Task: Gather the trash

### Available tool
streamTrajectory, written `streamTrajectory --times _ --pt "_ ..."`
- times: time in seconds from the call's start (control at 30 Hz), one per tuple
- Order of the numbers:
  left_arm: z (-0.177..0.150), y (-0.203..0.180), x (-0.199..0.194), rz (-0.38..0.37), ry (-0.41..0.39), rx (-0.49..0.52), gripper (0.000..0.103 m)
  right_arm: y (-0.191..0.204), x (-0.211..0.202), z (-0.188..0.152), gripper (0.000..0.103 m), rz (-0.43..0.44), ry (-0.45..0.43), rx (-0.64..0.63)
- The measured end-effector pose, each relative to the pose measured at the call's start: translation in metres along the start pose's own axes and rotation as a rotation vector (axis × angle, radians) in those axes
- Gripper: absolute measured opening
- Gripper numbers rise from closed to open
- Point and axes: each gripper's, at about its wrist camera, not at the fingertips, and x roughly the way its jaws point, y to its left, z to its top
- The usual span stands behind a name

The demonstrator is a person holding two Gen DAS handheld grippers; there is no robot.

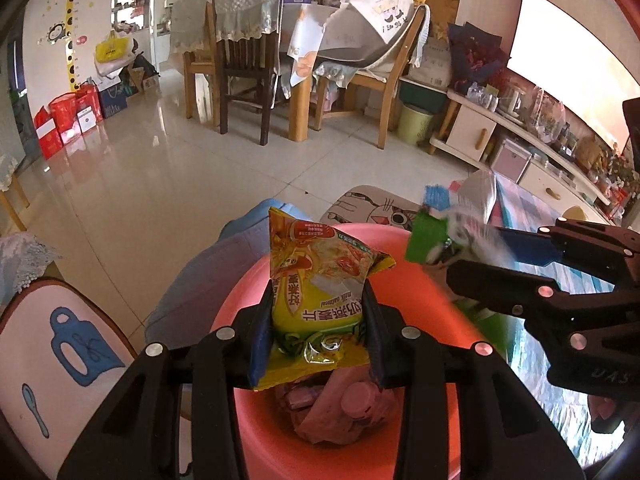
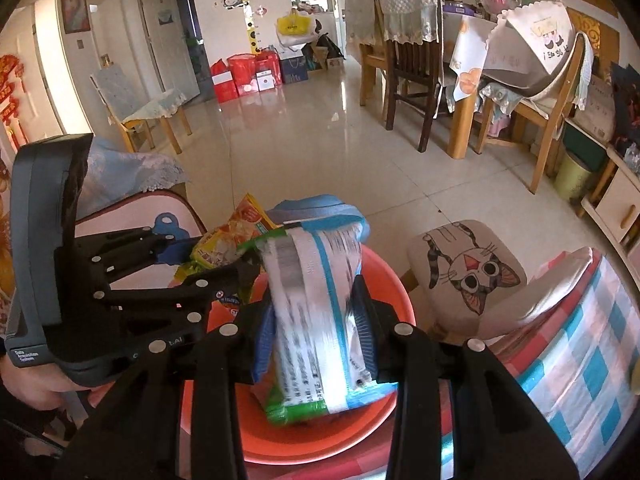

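Both grippers are parked over the round orange-red plastic bin (image 1: pixel 404 444), each with one piece of trash, so a release should drop straight in.

Left gripper (image 1: pixel 318 330): jaws pinching a yellow-green crinkly foil snack packet (image 1: pixel 320 280) by its lower half. The packet stands upright above the bin mouth, its sealed bottom edge hanging just over the pink wrappers and pink bottle (image 1: pixel 360 398) already inside.

Right gripper (image 2: pixel 316 340): jaws pinching a white, blue and green soft plastic pack (image 2: pixel 312 312) across its middle, long axis up and its green end dipping below the rim. It's motion-blurred, so the label is unreadable.

Both are held mid-body, probably to stop floppy film folding over the jaws.

The bin sits beside the checked-cloth surface (image 2: pixel 592 344) and a cat-print stool cushion (image 2: pixel 468 268).

My read: next step is letting go; main risk is film sticking to a pad.
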Motion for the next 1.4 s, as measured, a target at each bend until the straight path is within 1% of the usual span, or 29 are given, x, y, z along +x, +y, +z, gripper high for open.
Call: streamTrajectory --times 0.1,0.17,0.23,0.3,0.33,0.4,0.5,0.57,0.63,0.73,0.87,0.93,1.0,1.1,1.23,1.33,1.4 --pt "0.003 0.000 -0.004 -0.003 -0.002 0.003 0.045 -0.001 -0.008 0.004 0.050 0.002 -0.032 0.010" --pt "0.005 -0.002 -0.007 0.003 -0.017 0.018 0.052 -0.001 -0.015 0.007 0.050 -0.005 -0.052 0.014" --pt "0.009 -0.006 -0.013 0.016 -0.040 0.032 0.072 -0.003 -0.022 0.009 0.051 -0.012 -0.071 0.022" --pt "0.014 -0.011 -0.023 0.024 -0.067 0.044 0.075 -0.006 -0.031 0.012 0.051 -0.016 -0.087 0.027" --pt "0.016 -0.014 -0.026 0.032 -0.074 0.055 0.080 -0.007 -0.035 0.012 0.051 -0.020 -0.094 0.029" --pt "0.021 -0.020 -0.033 0.043 -0.090 0.071 0.088 -0.010 -0.045 0.013 0.051 -0.027 -0.108 0.037" --pt "0.024 -0.032 -0.045 0.056 -0.114 0.102 0.089 -0.014 -0.060 0.012 0.052 -0.033 -0.130 0.051" --pt "0.024 -0.042 -0.054 0.061 -0.125 0.120 0.089 -0.016 -0.072 0.010 0.055 -0.035 -0.147 0.062" --pt "0.025 -0.049 -0.063 0.061 -0.134 0.125 0.092 -0.017 -0.086 0.005 0.057 -0.044 -0.166 0.071" --pt "0.025 -0.064 -0.075 0.029 -0.136 0.133 0.093 -0.023 -0.111 -0.003 0.058 -0.067 -0.188 0.085" --pt "0.021 -0.087 -0.091 0.007 -0.152 0.163 0.093 -0.035 -0.140 -0.018 0.060 -0.097 -0.213 0.108" --pt "0.019 -0.095 -0.095 0.005 -0.150 0.172 0.093 -0.042 -0.160 -0.029 0.063 -0.122 -0.231 0.121" --pt "0.020 -0.105 -0.101 -0.011 -0.145 0.176 0.094 -0.050 -0.181 -0.043 0.063 -0.146 -0.249 0.136" --pt "0.018 -0.124 -0.114 -0.030 -0.165 0.194 0.096 -0.065 -0.211 -0.064 0.063 -0.184 -0.278 0.171" --pt "0.017 -0.158 -0.124 -0.021 -0.177 0.221 0.098 -0.079 -0.250 -0.097 0.064 -0.256 -0.302 0.199" --pt "0.015 -0.182 -0.130 -0.069 -0.178 0.219 0.098 -0.090 -0.285 -0.126 0.064 -0.321 -0.322 0.227" --pt "0.013 -0.201 -0.132 -0.084 -0.174 0.227 0.098 -0.097 -0.305 -0.145 0.065 -0.361 -0.334 0.241"
